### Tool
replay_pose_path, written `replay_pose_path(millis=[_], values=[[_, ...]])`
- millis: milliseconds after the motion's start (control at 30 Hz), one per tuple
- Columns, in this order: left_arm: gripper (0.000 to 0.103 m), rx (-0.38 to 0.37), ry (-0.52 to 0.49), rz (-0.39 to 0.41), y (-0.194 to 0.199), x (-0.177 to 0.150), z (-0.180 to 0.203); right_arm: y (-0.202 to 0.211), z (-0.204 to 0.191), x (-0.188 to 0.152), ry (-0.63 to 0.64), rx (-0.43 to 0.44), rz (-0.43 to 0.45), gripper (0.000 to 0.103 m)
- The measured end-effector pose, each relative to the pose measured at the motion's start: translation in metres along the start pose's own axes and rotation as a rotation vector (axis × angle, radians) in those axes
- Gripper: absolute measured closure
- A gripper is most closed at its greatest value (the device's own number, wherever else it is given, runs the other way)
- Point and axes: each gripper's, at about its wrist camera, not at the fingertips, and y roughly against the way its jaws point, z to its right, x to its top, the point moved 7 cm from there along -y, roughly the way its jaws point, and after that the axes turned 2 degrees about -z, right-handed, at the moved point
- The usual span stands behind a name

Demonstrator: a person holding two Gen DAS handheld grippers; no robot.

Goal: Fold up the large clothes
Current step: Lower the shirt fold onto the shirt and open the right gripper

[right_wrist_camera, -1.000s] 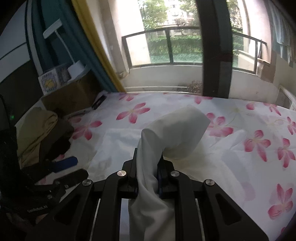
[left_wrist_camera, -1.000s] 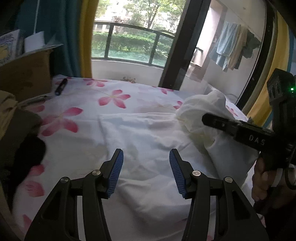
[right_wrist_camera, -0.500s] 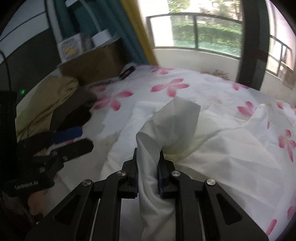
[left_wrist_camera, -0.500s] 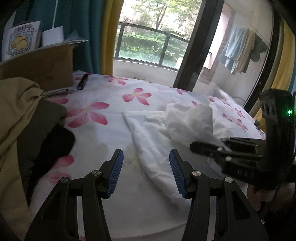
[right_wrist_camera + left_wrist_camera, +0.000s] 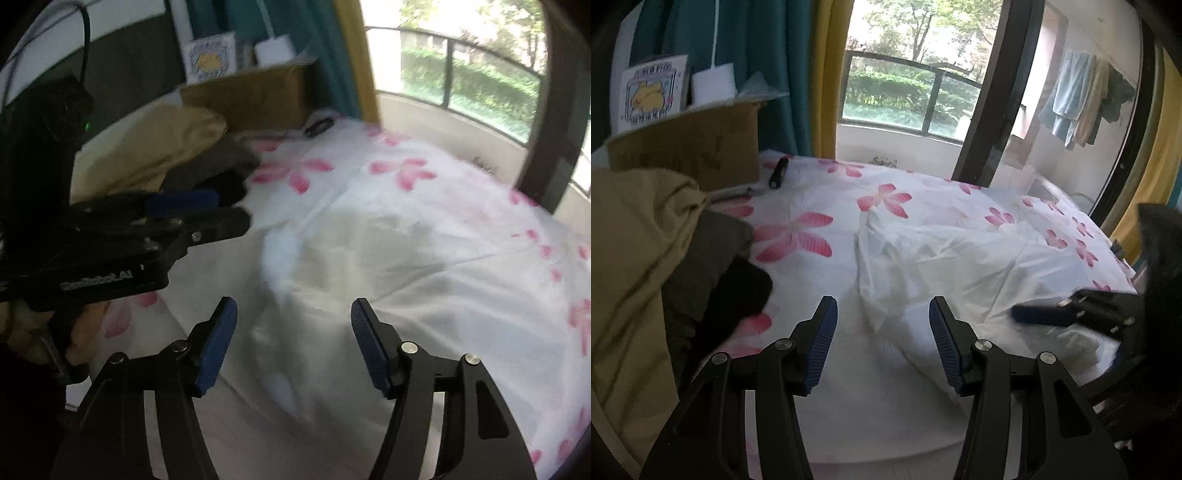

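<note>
The white garment (image 5: 945,266) lies crumpled and creased on the flowered sheet (image 5: 820,229), one edge bunched into a ridge that runs toward the near side of the bed. The left tongs (image 5: 882,339) are spread with nothing between the pads, the garment's near corner lying on the bed just beyond and between them. The right tongs (image 5: 293,339) are opening, their pads clear of the cloth, which lies blurred below and ahead of them.
</note>
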Motion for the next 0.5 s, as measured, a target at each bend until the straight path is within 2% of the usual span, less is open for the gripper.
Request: replay_pose_path(millis=[133, 200, 367, 433, 500], values=[[0.049, -0.012, -0.04, -0.01, -0.01, 0.012, 0.011, 0.032, 0.033, 0.004, -0.043, -0.078, 0.075, 0.032], [0.049, -0.04, -0.065, -0.024, -0.022, 0.016, 0.019, 0.043, 0.059, 0.0, -0.08, -0.151, 0.098, 0.031], [0.049, -0.064, -0.085, -0.106, -0.062, 0.02, 0.024, 0.053, 0.122, -0.02, -0.236, -0.262, 0.094, 0.031], [0.049, -0.037, -0.096, -0.122, -0.075, 0.023, 0.02, 0.058, 0.142, -0.031, -0.286, -0.285, 0.091, 0.031], [0.053, -0.052, -0.097, -0.131, -0.084, 0.027, 0.017, 0.06, 0.159, -0.04, -0.328, -0.296, 0.09, 0.031]])
